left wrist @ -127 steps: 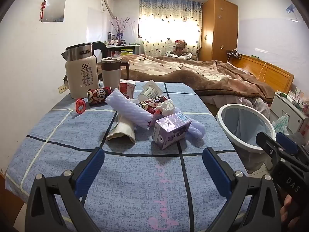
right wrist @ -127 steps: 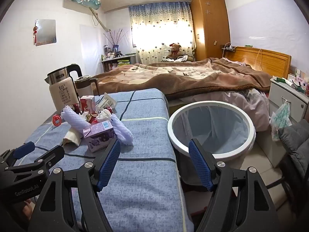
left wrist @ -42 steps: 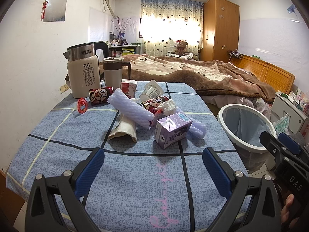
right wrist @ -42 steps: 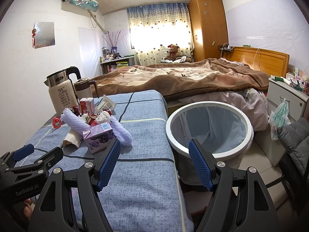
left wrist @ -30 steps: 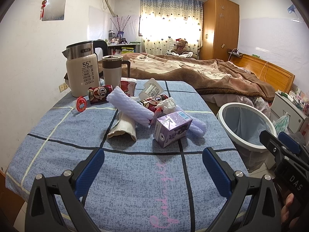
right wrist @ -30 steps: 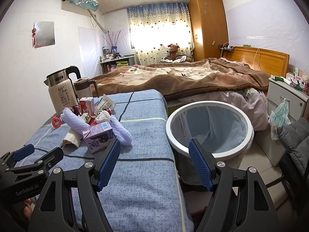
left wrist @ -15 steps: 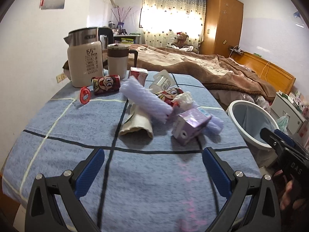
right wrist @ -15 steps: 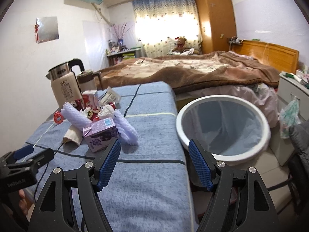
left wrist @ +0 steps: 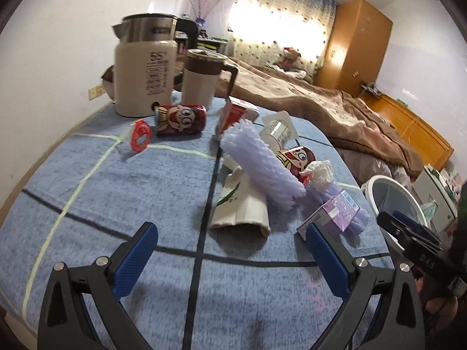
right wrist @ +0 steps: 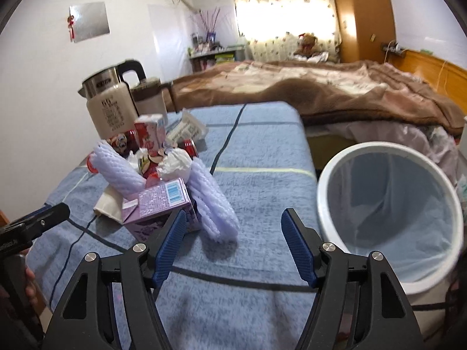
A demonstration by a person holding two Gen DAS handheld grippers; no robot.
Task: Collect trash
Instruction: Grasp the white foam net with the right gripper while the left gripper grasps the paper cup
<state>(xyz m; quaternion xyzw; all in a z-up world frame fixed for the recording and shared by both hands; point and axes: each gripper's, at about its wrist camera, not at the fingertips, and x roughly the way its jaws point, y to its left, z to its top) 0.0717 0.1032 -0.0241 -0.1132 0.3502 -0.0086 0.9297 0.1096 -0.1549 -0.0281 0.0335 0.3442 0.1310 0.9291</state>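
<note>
Trash lies piled on the blue checked tablecloth (left wrist: 87, 192): a purple carton (left wrist: 332, 213) (right wrist: 157, 201), two lilac foam nets (left wrist: 259, 166) (right wrist: 213, 198), a beige paper bag (left wrist: 242, 207), a crumpled tissue (left wrist: 319, 170), two red cartoon cans (left wrist: 181, 119), a red-white carton (left wrist: 236, 113) and a foil-lidded cup (left wrist: 277, 129). My left gripper (left wrist: 230, 253) is open and empty, just short of the paper bag. My right gripper (right wrist: 233, 236) is open and empty, its fingers either side of the near foam net's end. The white trash bin (right wrist: 391, 213) stands right of the table.
A kettle (left wrist: 143, 70) and a lidded mug (left wrist: 204, 78) stand at the table's far left. A red round tag (left wrist: 140, 134) lies near them. A bed with a brown blanket (right wrist: 321, 93) is behind. A wooden wardrobe (left wrist: 353, 55) stands at the back.
Both grippers have moved forward and closer to the trash pile. The left one swung left, so the pile sits right of its centre. Both stay open.
</note>
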